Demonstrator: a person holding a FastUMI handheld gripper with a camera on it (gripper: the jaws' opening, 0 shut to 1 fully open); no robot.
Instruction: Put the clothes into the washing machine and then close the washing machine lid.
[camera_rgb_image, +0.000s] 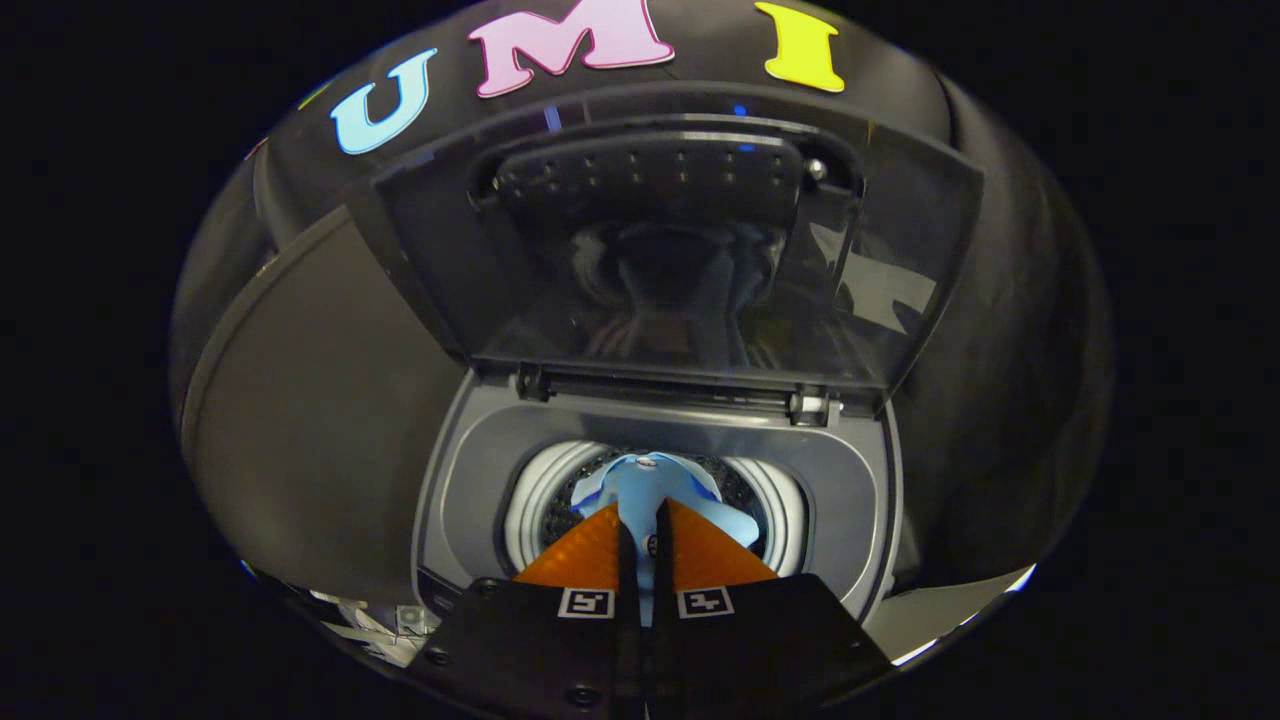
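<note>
A small grey top-loading washing machine (860, 480) stands just ahead of me with its round drum (540, 490) open. Its dark see-through lid (680, 250) is raised upright behind the opening, hinged at the back. My gripper (641, 522) hangs over the drum mouth, shut on a light blue garment (645, 480). The cloth is pinched between the two fingers and spreads out beyond the tips, down into the drum. The lower part of the garment is hidden by the fingers.
A dark rounded surface (310, 400) lies to the left of the machine. Black cloth walls close in behind and to the right. A pale strip of floor or table edge (950, 620) shows at the right, behind the machine.
</note>
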